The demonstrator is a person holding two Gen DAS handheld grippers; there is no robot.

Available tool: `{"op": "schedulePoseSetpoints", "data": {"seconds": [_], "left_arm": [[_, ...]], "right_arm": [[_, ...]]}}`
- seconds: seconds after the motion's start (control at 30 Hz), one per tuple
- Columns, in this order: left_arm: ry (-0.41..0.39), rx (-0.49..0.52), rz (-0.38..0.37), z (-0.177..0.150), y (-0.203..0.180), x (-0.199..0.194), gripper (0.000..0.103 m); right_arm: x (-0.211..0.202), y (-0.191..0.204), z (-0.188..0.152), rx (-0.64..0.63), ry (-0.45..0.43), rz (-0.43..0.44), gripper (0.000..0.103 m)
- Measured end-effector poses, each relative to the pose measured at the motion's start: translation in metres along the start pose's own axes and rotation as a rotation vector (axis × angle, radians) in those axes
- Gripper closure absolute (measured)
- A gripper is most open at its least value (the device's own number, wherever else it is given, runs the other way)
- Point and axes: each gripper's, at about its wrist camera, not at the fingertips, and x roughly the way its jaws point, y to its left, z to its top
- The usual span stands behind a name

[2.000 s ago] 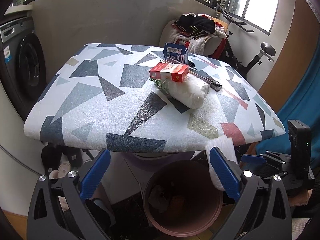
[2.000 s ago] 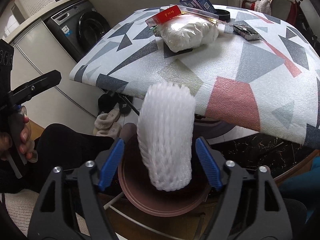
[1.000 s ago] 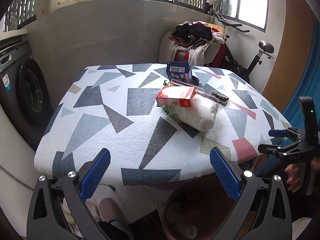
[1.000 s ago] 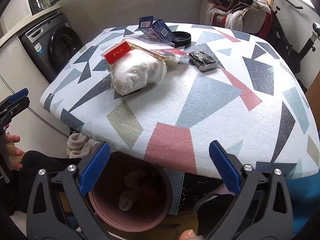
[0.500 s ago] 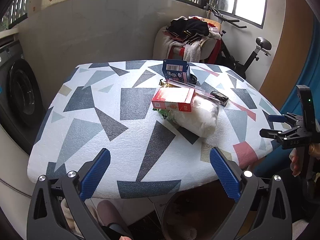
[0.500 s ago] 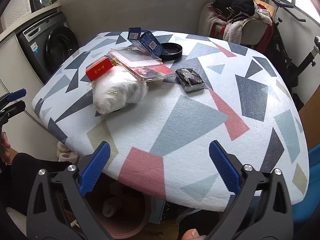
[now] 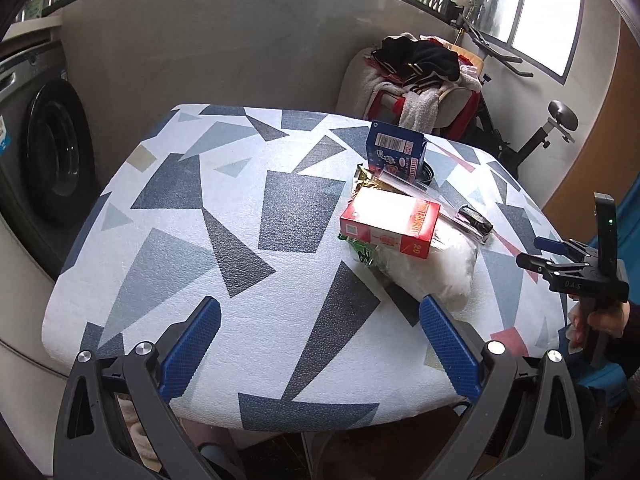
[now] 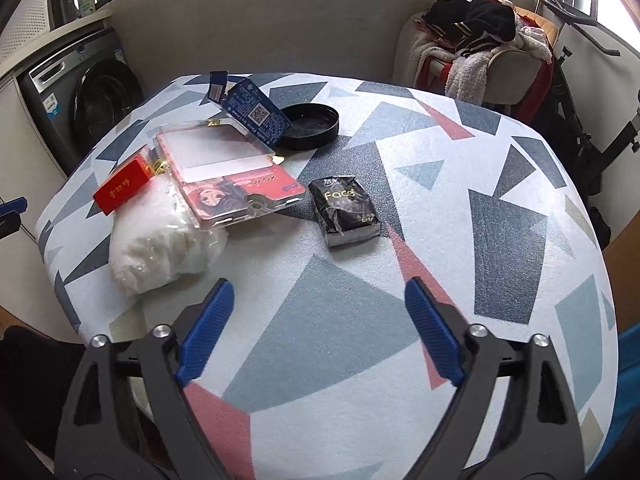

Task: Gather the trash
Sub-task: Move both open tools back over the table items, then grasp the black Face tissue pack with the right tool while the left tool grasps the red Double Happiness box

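Filling most of both views, the surface (image 8: 500, 216) carries a geometric-print cover, and all trash sits on it. Washing machine (image 8: 86, 96) stands at 9 o'clock of the right view; chair piled with clothes (image 8: 476, 36) at 1 o'clock. Left tool (image 7: 318, 344): jaws spread wide, nothing between them, hovering over the near edge. Right tool (image 8: 318, 328): jaws likewise spread and empty, above the cover. White plastic bag (image 8: 160, 248) lies at 10 o'clock from the right tool. Clear flat package (image 8: 228, 172) overlaps the bag's far side. Red box (image 8: 122, 186) rests on the bag, 9 o'clock of the package. Blue carton (image 8: 256, 114) stands at 12 o'clock of the package, touching the black lid (image 8: 310, 126). Black packet (image 8: 346, 210) lies alone, just beside the package at its 3 o'clock.
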Motion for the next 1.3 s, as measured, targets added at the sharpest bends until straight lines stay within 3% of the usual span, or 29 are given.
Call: {"op": "schedulePoseSetpoints", "data": {"seconds": [0.23, 0.43, 0.53, 0.63, 0.73, 0.83, 1.03, 1.3], "left_arm": [[0.017, -0.099, -0.017, 0.011, 0.008, 0.017, 0.006], [0.03, -0.154, -0.086, 0.022, 0.005, 0.031, 0.006], [0.03, -0.12, -0.107, 0.028, -0.009, 0.038, 0.006], [0.029, -0.059, -0.152, 0.032, -0.024, 0.048, 0.006], [0.025, 0.036, -0.185, 0.035, -0.035, 0.06, 0.006], [0.039, 0.1, -0.192, 0.041, -0.04, 0.074, 0.006], [0.076, 0.246, -0.283, 0.052, -0.051, 0.103, 0.006], [0.153, 0.235, -0.322, 0.067, -0.052, 0.141, 0.006]], "right_arm": [[0.051, -0.016, 0.029, -0.005, 0.056, -0.066, 0.035], [0.079, -0.024, 0.045, 0.019, 0.084, -0.034, 0.035], [0.089, -0.024, 0.047, 0.025, 0.105, -0.02, 0.037], [0.089, -0.021, 0.046, 0.003, 0.104, -0.019, 0.057], [0.076, -0.023, 0.042, 0.033, 0.079, -0.052, 0.061], [0.056, -0.026, 0.031, 0.075, 0.042, -0.051, 0.062], [0.027, -0.028, 0.005, 0.176, 0.0, 0.026, 0.062], [0.008, -0.014, -0.009, 0.177, -0.023, 0.055, 0.062]]}}
